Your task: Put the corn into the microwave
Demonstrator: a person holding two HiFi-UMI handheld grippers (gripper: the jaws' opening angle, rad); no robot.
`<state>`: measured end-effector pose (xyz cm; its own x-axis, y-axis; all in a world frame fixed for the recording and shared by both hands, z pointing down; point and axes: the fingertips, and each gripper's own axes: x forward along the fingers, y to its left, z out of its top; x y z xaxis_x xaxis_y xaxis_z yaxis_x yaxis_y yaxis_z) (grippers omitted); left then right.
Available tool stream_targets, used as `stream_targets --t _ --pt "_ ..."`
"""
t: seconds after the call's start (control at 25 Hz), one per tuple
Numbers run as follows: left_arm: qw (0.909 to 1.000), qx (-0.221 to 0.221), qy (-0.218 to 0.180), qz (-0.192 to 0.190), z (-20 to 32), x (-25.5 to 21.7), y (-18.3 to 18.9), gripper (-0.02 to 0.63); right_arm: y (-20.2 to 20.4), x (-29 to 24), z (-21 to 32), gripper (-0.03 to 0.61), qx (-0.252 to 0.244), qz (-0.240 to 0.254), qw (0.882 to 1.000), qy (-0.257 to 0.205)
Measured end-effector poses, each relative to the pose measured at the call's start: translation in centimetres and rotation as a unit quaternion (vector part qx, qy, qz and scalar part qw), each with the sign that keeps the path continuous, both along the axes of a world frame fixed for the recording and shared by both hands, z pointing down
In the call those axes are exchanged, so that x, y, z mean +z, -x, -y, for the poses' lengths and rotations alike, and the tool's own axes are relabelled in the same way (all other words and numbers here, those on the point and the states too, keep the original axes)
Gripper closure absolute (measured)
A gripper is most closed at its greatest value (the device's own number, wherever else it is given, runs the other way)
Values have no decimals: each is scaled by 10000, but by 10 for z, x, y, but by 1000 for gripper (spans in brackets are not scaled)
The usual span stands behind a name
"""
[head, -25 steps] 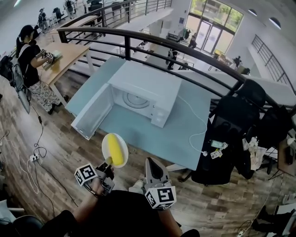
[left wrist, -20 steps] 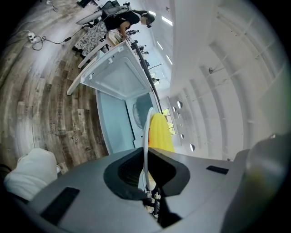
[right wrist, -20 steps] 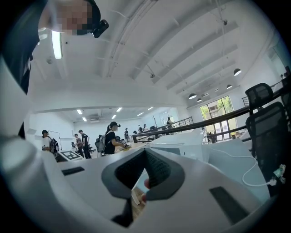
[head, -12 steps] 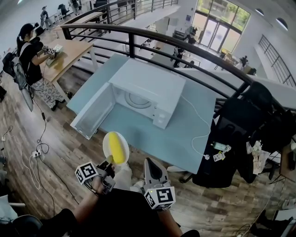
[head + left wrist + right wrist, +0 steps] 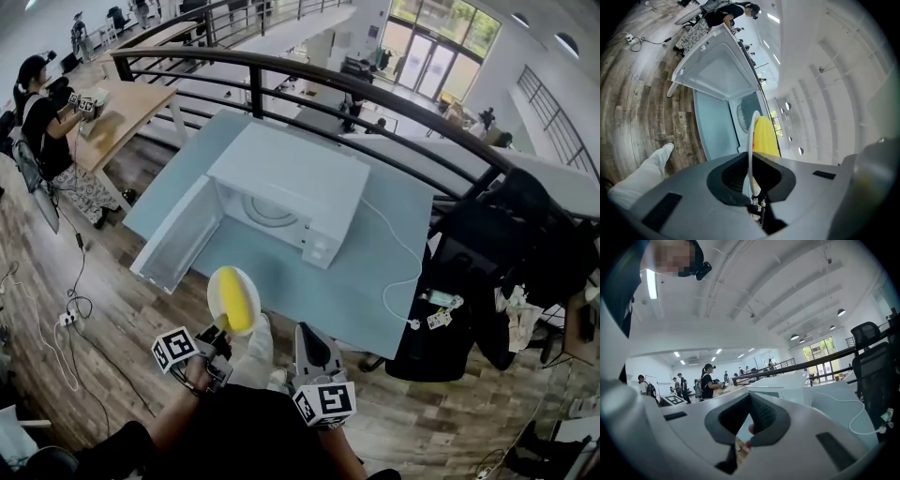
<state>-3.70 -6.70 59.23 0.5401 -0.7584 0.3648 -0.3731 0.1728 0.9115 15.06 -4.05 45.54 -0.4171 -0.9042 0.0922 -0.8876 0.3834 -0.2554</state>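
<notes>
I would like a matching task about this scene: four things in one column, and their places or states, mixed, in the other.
Things:
1. corn
2. plate
3. microwave door
4. table

Places or states:
a. swung open
b. carries the microwave
c. lies on the plate
d. clamped at its rim by the left gripper

Pairs: 1-c, 2-d, 3-a, 4-b.

"Where's the microwave (image 5: 286, 187)?"

"On the surface (image 5: 366, 272), ahead of the left tongs (image 5: 222, 326) and right tongs (image 5: 305, 330), its door (image 5: 178, 234) open leftward. The corn (image 5: 237, 305) lies on the plate (image 5: 217, 281) in the left tongs."
</notes>
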Motion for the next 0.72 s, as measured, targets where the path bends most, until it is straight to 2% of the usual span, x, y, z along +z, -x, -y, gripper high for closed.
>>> stream_targets --t 0.24,0.72 --pt "9999 100 91 -41 31 16 -8 595 -3 11 30 571 56 -46 9999 118" --pt "9996 75 270 -95 96 31 -12 594 9 8 99 571 -193 -256 9992 250"
